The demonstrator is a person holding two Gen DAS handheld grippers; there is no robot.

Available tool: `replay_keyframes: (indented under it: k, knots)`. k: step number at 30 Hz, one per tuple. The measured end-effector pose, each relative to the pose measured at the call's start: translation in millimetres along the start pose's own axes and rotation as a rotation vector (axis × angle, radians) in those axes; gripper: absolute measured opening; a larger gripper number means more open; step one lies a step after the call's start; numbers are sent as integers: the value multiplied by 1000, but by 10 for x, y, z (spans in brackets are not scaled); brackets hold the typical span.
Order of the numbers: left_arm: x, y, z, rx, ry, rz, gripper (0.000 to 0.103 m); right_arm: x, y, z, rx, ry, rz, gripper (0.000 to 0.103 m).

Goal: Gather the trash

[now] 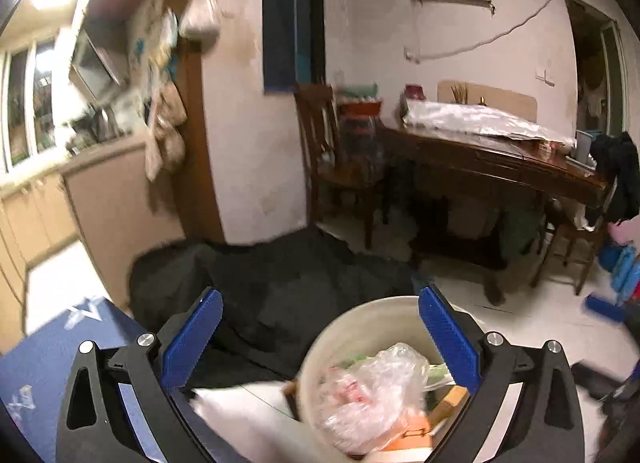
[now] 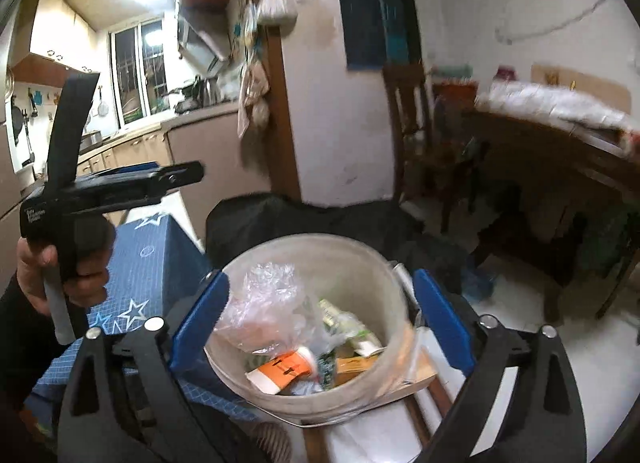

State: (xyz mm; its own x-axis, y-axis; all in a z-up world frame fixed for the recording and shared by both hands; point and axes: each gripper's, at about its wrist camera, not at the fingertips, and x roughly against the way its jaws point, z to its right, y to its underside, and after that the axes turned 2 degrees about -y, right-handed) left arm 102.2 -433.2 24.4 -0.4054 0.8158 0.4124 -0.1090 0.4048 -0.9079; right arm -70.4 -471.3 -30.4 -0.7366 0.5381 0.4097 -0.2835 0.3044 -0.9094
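A pale round bucket (image 1: 362, 305) holds the trash: a crumpled clear plastic bag (image 1: 372, 395) on top, with cartons under it. My left gripper (image 1: 322, 333) is open just above and before the bucket's near rim, nothing between its blue pads (image 1: 198, 339). In the right wrist view the bucket (image 2: 352, 259) shows the plastic bag (image 2: 268, 299), an orange and white cup (image 2: 284, 371) and small packets. My right gripper (image 2: 320, 313) is open, its pads on either side of the bucket's near rim without touching it. A hand (image 2: 60, 267) holds the left tool's handle at the left.
A blue star-patterned cloth (image 2: 148, 263) covers a surface left of the bucket. A black bag or cloth (image 1: 280, 279) lies behind it. Further back stand a wooden chair (image 1: 336, 167) and a cluttered wooden table (image 1: 500, 167). White tiled floor (image 1: 520, 315) lies to the right.
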Motion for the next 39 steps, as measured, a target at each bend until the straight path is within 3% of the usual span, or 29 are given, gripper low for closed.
replay_keyframes:
  k: [9, 17, 22, 25, 30, 33, 37, 39]
  knots:
    - [972, 459, 258, -130, -125, 70, 98, 641, 256, -411, 99, 188, 139, 98]
    - [1590, 1024, 348, -74, -194, 71, 98, 805, 690, -597, 127, 192, 15, 98]
    - [1783, 1347, 381, -28, -163, 60, 98, 940, 802, -663, 105, 177, -11, 98]
    - [1869, 1490, 390, 19, -151, 27, 98, 971, 823, -650, 50, 148, -74, 98]
    - [2046, 1582, 449, 41, -131, -33, 98, 1031, 851, -649, -7, 146, -150, 97]
    - [2167, 1564, 494, 18, -140, -30, 98, 1106, 839, -699, -5, 165, -165, 97]
    - [2223, 1519, 527, 31, -116, -92, 98, 1233, 775, -791, 8, 209, -168, 97]
    - [2272, 1481, 630, -14, -136, -96, 98, 1297, 746, -844, 19, 204, -164, 97]
